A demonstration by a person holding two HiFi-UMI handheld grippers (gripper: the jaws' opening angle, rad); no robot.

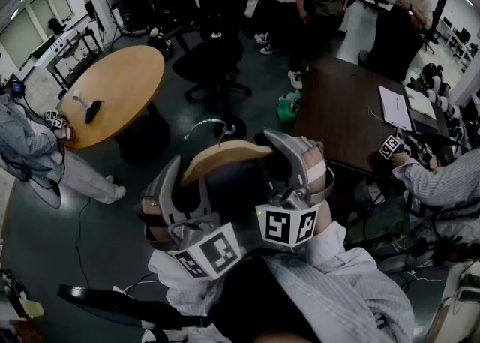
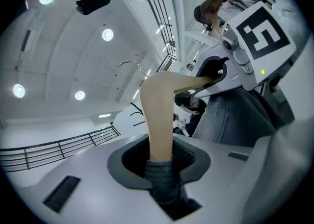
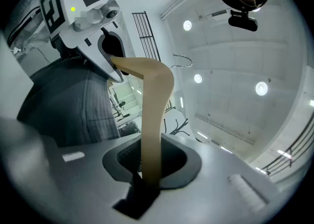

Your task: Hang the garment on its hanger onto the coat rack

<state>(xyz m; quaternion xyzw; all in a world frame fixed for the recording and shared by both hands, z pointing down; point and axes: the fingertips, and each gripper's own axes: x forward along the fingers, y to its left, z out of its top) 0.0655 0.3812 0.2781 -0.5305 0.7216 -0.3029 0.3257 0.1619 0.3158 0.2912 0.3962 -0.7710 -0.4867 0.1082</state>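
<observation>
A pale wooden hanger (image 1: 225, 155) with a metal hook (image 1: 204, 125) carries a dark garment (image 1: 234, 184) and is held up between both grippers, just below the camera. My left gripper (image 1: 182, 184) is shut on the hanger's left arm (image 2: 157, 115), with dark fabric (image 2: 161, 179) caught in the jaws (image 2: 159, 157). Over on the other side, my right gripper (image 1: 283, 155) is shut on the right arm (image 3: 152, 115) of the hanger (image 3: 149, 164). The black coat rack (image 1: 221, 71) stands on the floor beyond the hook, a short way ahead, with dark clothes on it.
A round wooden table (image 1: 112, 90) is at the left, a dark rectangular table (image 1: 345, 116) at the right. Several people stand or sit around the room. A black office chair (image 1: 202, 64) is beside the rack and a green bag (image 1: 287, 109) lies on the floor.
</observation>
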